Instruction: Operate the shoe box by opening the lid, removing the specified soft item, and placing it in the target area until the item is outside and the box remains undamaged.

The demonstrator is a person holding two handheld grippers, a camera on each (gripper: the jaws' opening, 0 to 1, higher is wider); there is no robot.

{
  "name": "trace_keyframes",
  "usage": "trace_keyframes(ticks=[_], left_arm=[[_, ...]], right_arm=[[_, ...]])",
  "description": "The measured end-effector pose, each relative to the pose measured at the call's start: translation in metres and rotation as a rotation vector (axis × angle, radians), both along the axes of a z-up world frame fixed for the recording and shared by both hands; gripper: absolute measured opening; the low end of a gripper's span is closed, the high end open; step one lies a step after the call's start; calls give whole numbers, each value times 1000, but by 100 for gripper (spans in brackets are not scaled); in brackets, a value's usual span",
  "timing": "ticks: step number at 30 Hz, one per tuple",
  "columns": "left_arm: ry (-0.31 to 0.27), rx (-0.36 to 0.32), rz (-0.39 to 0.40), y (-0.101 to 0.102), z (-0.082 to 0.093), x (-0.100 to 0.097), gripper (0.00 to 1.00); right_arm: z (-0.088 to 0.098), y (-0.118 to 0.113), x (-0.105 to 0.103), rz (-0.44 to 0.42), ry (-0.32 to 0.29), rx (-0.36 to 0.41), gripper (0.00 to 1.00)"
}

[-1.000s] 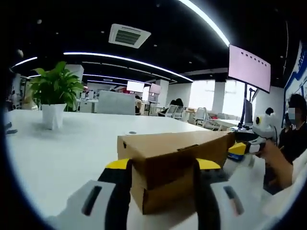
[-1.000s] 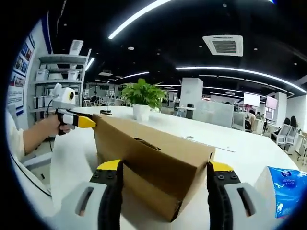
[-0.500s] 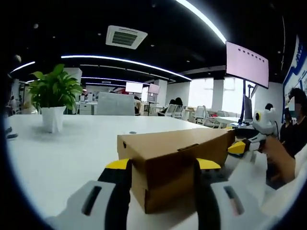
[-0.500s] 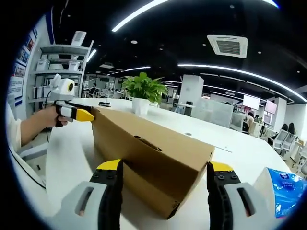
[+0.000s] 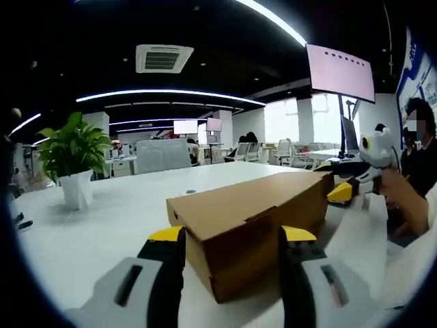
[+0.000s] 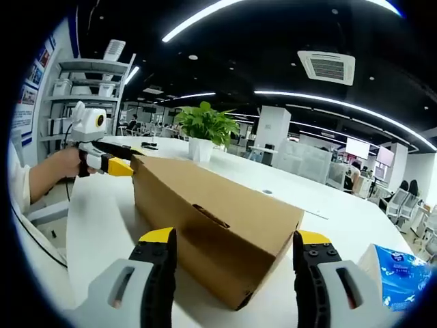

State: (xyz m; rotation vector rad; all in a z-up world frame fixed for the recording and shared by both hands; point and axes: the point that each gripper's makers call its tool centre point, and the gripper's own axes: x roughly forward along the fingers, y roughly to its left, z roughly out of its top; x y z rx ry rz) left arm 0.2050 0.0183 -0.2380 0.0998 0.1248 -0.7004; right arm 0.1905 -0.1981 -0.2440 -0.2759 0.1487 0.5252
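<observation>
Evidently plain cardboard shoe box, lid closed, unlabelled.

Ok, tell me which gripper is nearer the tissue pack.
Right. The pack lies just beside the right gripper; the left gripper is at the far end of the box.

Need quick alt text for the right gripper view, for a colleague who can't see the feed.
A closed cardboard shoe box lies on a white table, its near end between the open right tongs. The left tongs, in a person's hand, meet its far end; a potted plant stands behind, a blue tissue pack at right.
</observation>
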Motion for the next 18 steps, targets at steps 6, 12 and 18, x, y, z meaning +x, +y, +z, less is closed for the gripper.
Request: trace_keyframes(ticks=[6, 12, 18], left_arm=[[-20, 18, 11, 6, 5, 0, 61], [-143, 113, -41, 3, 13, -8, 62], [-182, 212, -21, 11, 16, -10, 65]], right_arm=[[4, -3, -1, -5, 3, 34, 72], [16, -5, -7, 15, 26, 174, 72], [31, -9, -14, 39, -26, 188, 75]])
